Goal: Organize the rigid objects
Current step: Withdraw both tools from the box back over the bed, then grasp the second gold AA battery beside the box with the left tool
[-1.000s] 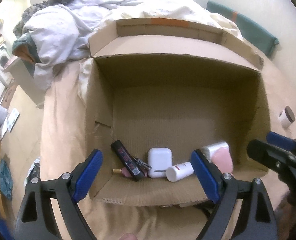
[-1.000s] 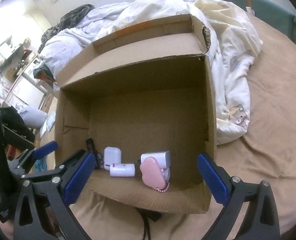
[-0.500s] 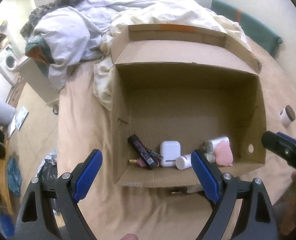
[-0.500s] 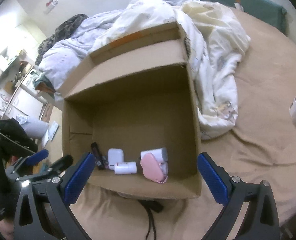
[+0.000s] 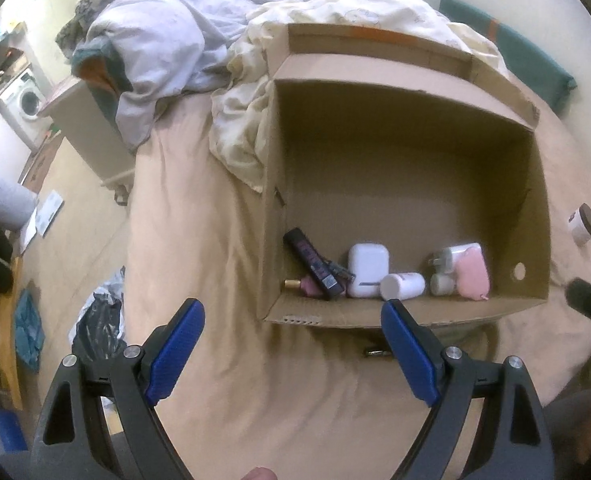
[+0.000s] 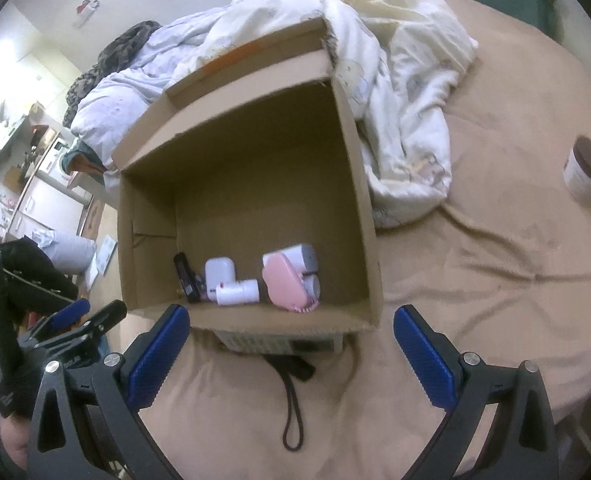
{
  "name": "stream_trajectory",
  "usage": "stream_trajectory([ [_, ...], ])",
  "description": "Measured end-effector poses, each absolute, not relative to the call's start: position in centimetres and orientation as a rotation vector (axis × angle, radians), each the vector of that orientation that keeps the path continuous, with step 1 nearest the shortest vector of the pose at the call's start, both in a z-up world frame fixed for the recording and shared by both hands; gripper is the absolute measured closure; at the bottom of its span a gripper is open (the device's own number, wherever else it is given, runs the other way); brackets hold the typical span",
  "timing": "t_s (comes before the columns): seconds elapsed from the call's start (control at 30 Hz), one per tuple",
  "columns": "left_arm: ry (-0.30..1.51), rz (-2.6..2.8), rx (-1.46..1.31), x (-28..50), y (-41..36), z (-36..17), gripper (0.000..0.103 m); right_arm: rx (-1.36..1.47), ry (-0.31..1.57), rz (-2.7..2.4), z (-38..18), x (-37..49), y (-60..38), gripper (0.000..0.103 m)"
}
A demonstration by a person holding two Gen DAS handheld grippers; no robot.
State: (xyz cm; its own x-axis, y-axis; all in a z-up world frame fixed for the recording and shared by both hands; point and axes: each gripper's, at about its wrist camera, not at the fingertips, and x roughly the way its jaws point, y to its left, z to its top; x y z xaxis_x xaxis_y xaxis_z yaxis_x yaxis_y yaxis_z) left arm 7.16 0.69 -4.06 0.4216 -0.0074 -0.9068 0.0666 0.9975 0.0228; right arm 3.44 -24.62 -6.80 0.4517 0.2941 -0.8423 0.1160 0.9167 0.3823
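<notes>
Left wrist: left gripper (image 5: 291, 344) fingers spread wide, holding nothing, above the bed sheet (image 5: 199, 240) | cardboard box (image 5: 535, 208) on the bed; white case (image 5: 367, 270), black tube (image 5: 313, 262), pink item (image 5: 473, 274) along its near wall | Right wrist: right gripper (image 6: 291, 344) released, empty, before the box's near edge | brown-lidded jar (image 6: 587, 170) on the sheet by the bed's right edge, well apart from the box.

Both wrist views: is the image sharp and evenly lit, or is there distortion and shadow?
Left wrist view: fisheye bends the cardboard box edges, corners vignette black, box interior shadowed. Right wrist view: same curvature, bright washed-out room at left, jar slightly soft.
</notes>
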Motion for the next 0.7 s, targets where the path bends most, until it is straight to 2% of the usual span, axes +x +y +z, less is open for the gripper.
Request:
stream_trajectory([
  [0.4, 1.253, -0.03, -0.013, 7.9, 1.6, -8.1, 0.014, 0.442, 1.196, 0.082, -9.8, 2.9, -26.1, 0.0],
  [0.57, 1.223, -0.035, 0.03, 6.9, 0.4, -8.3, 0.014, 0.426, 1.206, 0.09, -10.0, 3.4, -25.5, 0.0],
  [0.7, 1.311, -0.109, 0.045, 5.9, -0.9, -10.3, 0.014, 0.403, 1.212, 0.095, -10.2, 3.8, -25.1, 0.0],
])
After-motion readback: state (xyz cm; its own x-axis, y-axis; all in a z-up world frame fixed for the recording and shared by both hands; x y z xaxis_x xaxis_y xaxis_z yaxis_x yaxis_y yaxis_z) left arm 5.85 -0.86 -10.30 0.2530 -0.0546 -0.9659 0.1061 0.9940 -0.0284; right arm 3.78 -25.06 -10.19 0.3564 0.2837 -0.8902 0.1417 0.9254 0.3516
